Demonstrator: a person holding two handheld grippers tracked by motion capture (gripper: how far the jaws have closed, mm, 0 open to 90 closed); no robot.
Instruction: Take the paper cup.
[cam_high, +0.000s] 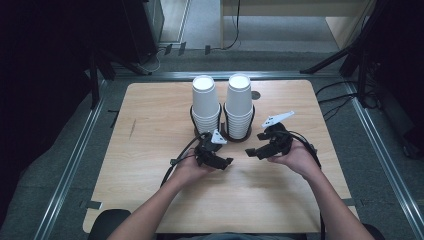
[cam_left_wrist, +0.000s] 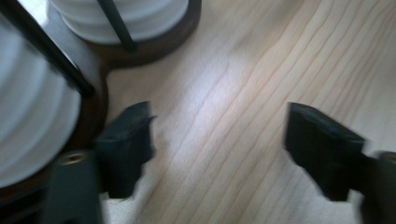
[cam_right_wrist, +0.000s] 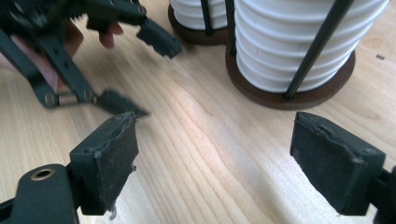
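Two stacks of upturned white paper cups, one on the left and one on the right, stand in a dark wooden holder with thin black rods at the table's middle back. My left gripper hovers just in front of the left stack, open, with bare wood between its jaws. My right gripper sits in front of the right stack and faces inward, open and holding nothing. The right gripper view has the nearer cup stack close ahead and the left gripper with a hand at upper left.
The light wooden table has bare room to the left, to the right and in front of the holder. A small dark round mark lies beside the right stack. Dark stands and cables ring the table on the floor.
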